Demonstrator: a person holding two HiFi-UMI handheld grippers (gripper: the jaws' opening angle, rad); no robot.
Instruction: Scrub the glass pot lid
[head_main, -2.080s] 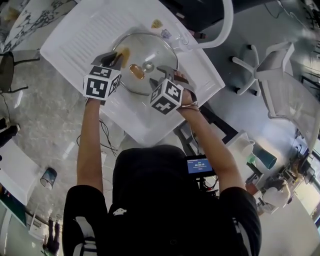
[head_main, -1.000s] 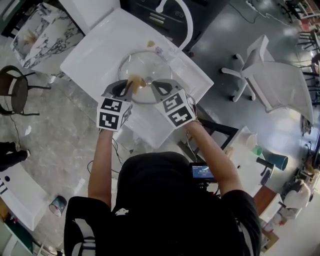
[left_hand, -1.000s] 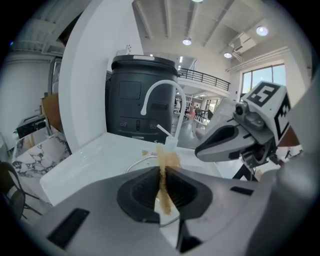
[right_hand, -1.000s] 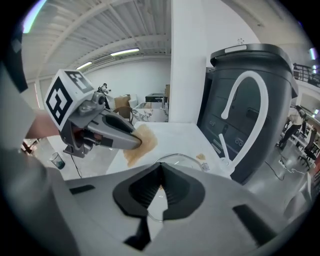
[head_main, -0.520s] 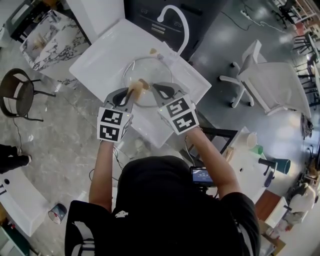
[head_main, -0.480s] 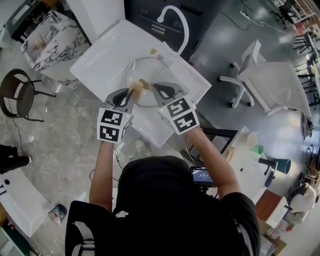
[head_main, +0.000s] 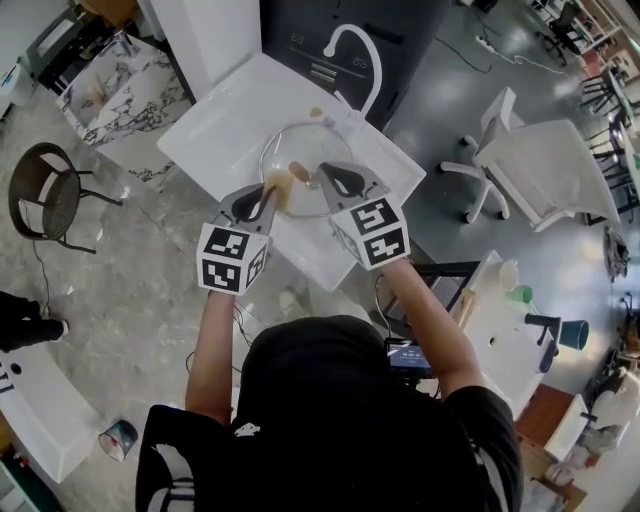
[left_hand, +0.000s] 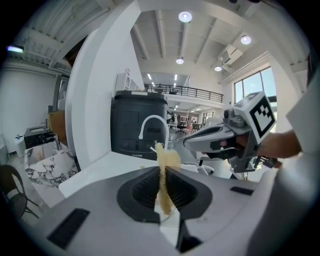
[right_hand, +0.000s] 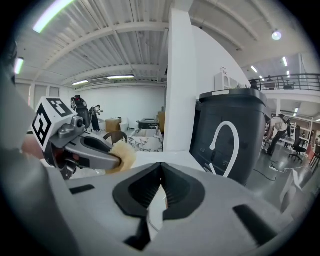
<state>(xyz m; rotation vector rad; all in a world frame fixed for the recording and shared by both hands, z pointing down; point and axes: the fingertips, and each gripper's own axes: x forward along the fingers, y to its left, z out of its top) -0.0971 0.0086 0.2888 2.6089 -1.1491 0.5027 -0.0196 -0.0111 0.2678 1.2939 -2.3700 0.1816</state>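
Observation:
The glass pot lid (head_main: 315, 145) lies in the white sink tray (head_main: 215, 135), with a brownish stain near its middle. My left gripper (head_main: 272, 192) is at the lid's near left edge, shut on a tan sponge (head_main: 281, 190) that rests against the glass. In the left gripper view the sponge (left_hand: 165, 160) stands pinched upright between the jaws. My right gripper (head_main: 328, 180) is at the lid's near right side with its jaws shut. A thin strip of the lid's rim (right_hand: 152, 210) runs down between them. The right gripper view shows the sponge (right_hand: 122, 156) to the left.
A white curved faucet (head_main: 350, 45) rises behind the tray, before a dark cabinet. A white chair (head_main: 530, 150) stands to the right. A black round chair (head_main: 45, 195) and a marble-topped table (head_main: 120, 100) are to the left. The person's head and shoulders fill the lower head view.
The head view has pulled back and shifted. Both grippers stay together at the lid's near side with unchanged grips, and the sponge has slid a little across the glass.

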